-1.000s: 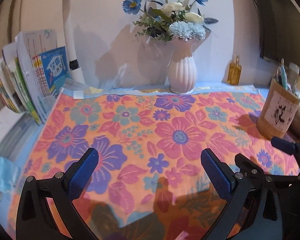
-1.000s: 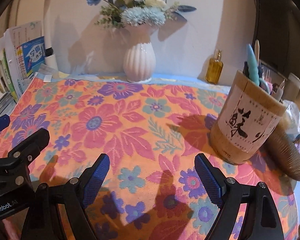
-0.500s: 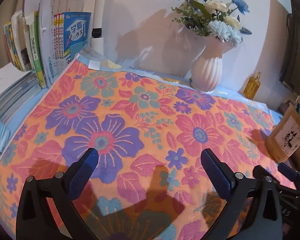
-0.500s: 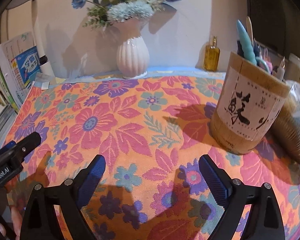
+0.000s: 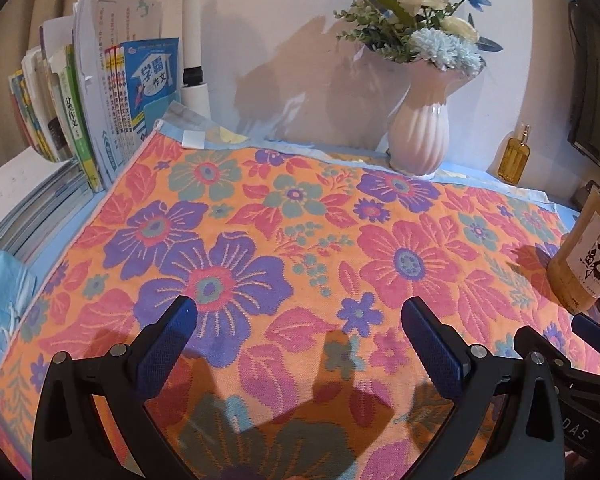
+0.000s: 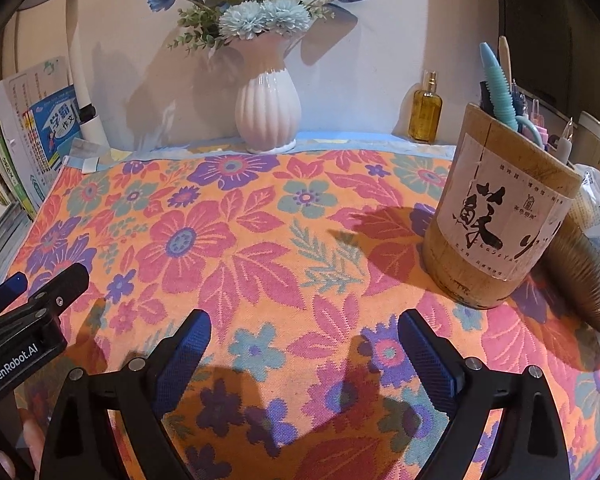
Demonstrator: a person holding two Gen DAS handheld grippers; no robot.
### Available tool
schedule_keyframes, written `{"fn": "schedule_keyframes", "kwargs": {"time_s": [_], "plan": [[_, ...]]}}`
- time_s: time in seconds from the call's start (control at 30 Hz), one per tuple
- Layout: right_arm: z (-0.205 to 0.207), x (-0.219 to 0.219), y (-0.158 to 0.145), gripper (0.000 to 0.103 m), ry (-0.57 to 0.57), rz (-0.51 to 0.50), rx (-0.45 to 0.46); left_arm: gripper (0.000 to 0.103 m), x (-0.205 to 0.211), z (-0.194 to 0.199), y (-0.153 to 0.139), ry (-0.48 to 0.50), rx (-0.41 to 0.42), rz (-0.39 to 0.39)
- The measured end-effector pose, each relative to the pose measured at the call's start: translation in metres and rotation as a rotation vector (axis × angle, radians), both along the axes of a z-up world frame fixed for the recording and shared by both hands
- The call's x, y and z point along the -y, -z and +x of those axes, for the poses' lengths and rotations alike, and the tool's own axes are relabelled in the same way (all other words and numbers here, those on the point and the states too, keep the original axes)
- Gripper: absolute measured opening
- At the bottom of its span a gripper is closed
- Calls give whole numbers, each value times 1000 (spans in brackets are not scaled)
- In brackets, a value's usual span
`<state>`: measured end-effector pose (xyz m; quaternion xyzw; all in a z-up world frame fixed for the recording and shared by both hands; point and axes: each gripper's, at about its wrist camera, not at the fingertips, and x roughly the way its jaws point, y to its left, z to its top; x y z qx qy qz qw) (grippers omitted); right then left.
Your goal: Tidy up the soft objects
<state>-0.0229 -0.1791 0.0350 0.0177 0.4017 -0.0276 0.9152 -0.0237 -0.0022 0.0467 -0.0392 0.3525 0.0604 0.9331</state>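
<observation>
As you swung both wide-open, empty tongs, left tongs [image 5: 295,320] and right tongs [image 6: 304,336], leftward, the orange floral woven towel [image 5: 300,232] stayed flat on the bench, still ungrasped.

Desk clutter ranged around a white ribbed vase [image 6: 267,114] of blue and cream flowers [image 6: 259,8].

The vase stands against the back wall. To its right stands a small amber bottle [image 6: 425,114], and nearer the front a bamboo pen holder [image 6: 496,216] filled with pens. To the vase's left a white lamp post [image 5: 193,54] rises beside upright books [image 5: 99,100]. A crumpled blue tissue [image 5: 5,284] lies further left, at the front.
</observation>
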Motion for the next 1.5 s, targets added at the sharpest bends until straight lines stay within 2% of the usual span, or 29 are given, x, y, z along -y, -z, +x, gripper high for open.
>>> {"fn": "schedule_keyframes", "kwargs": {"time_s": [0.3,0.77,1.2,1.33,1.4,1.5], "plan": [[2,-3,4,94,-5,-6,-25,102,4,1,1,-3,-14,22],[4,-5,5,94,-11,-20,-38,102,0,3,3,8,-29,0],[3,-4,4,94,-2,-23,-23,102,1,4,5,-3,-42,20],[3,-3,4,94,-4,-23,-26,102,6,11,6,29,-92,43],[3,-3,4,94,-7,-26,-27,102,7,17,9,35,-148,60],[2,-3,4,94,-11,-27,-27,102,6,22,12,-23,-190,143]]}}
